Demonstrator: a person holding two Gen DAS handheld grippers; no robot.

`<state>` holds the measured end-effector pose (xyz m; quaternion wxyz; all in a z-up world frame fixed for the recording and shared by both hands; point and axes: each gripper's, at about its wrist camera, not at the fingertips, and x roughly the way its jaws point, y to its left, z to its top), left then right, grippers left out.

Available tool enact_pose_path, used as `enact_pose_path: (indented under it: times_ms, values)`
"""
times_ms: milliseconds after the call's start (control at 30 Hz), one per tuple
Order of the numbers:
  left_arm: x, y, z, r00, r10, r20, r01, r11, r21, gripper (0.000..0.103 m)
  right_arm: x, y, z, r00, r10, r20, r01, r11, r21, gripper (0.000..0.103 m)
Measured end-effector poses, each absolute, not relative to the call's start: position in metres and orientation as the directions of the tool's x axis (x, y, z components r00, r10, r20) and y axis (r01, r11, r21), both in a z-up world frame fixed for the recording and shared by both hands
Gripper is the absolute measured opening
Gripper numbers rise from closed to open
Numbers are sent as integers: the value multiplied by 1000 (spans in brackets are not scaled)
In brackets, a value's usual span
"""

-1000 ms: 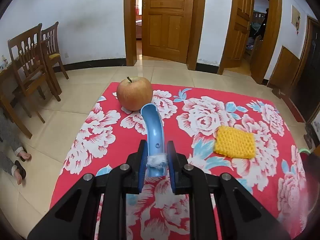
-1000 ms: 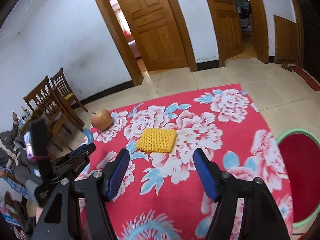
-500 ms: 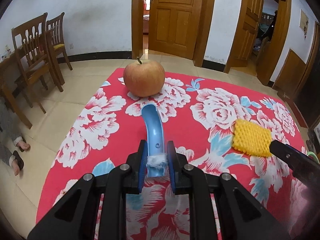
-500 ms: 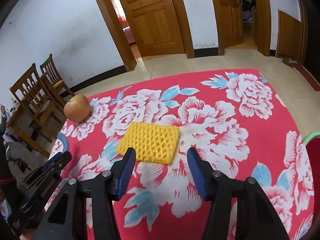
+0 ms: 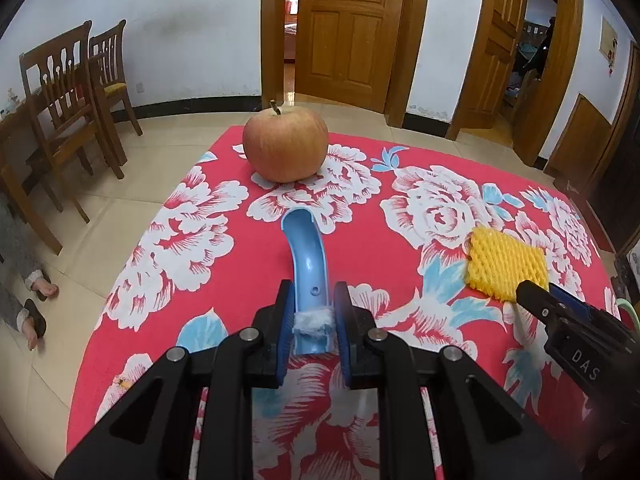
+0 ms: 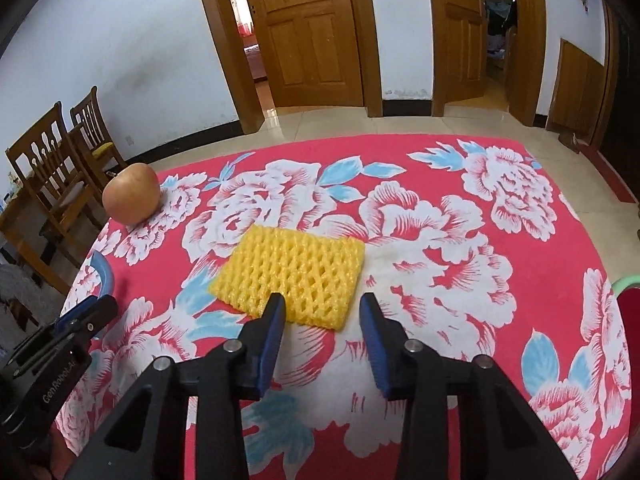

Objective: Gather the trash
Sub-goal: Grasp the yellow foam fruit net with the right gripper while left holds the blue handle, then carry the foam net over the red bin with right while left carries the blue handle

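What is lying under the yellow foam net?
The yellow foam net lies flat on the red flowered tablecloth. Only cloth shows around it; anything beneath the net is covered.

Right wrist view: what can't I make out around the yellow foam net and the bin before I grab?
- yellow foam net: near edge hidden behind right gripper fingertips; contact unclear.
- green-rimmed bin: cut off by the right edge.
- blue curved piece: in left gripper; lower end hidden.
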<state>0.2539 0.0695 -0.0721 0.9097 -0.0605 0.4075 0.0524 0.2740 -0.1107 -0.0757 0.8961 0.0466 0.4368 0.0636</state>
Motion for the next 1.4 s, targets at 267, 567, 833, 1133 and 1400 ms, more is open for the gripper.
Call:
enact_pose_path:
  times_ms: [267,567,833,1133,1400]
  values:
    - [252,66,-72,667,39,-744,-131,989,-66,19,270,-105,-73,619,166,-767,-105,986,129,15]
    - [249,63,-69,677,31,-735,-117,991,-66,19,256,-115,-58,640,176,-748,-104,984,143,9]
    - [247,60,-67,685,18,-728,-104,992,-73,19,221,-131,-28,686,174,-707,-107,985,138,9]
    - [242,53,-62,702,-5,-712,-75,994,-81,19,175,-169,-2,731,145,-667,-49,986,161,9]
    - [233,34,-51,719,-44,-694,-10,997,-74,19,130,-217,10,758,83,-647,60,979,196,9]
